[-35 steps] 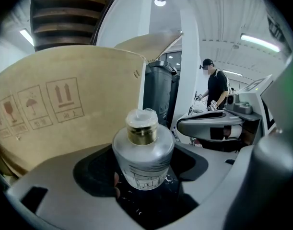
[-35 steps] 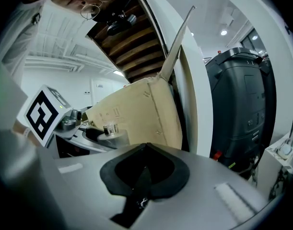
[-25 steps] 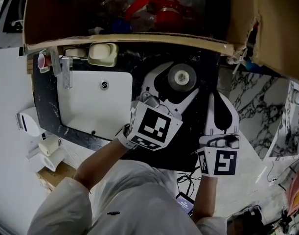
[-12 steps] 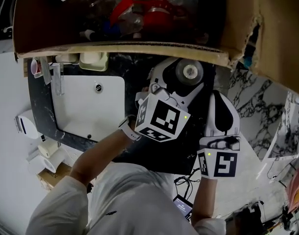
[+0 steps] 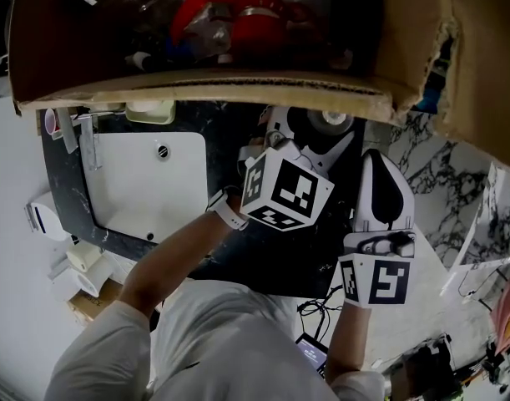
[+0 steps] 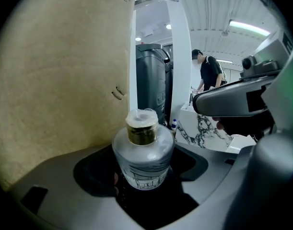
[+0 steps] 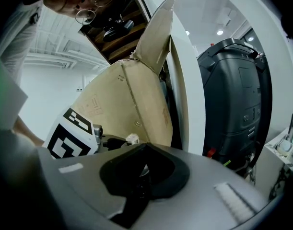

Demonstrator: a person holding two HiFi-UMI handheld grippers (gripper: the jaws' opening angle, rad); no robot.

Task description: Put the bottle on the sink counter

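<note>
Just below the rim of the cardboard box [image 5: 238, 82], the left gripper [image 5: 319, 134] has its jaws closed on the lower body of the bottle [image 6: 143, 153]. The bottle is small and frosted, with a gold neck band and a pale cap. It is held upright over the black sink counter [image 5: 238, 253], to the right of the white basin [image 5: 146, 190]. Whether its base touches the counter I cannot tell. The right gripper [image 5: 380, 167] hangs just beside, jaws together with nothing between them. The bottle's sides look smooth and rounded, so slipping is the likely trouble: a tilt of the wrist could let it twist or slide out. The box wall stands very near, and a careless lift or swing could knock the cap against it. Letting go before the base rests flat could tip the bottle, and it might then roll towards the basin
</note>
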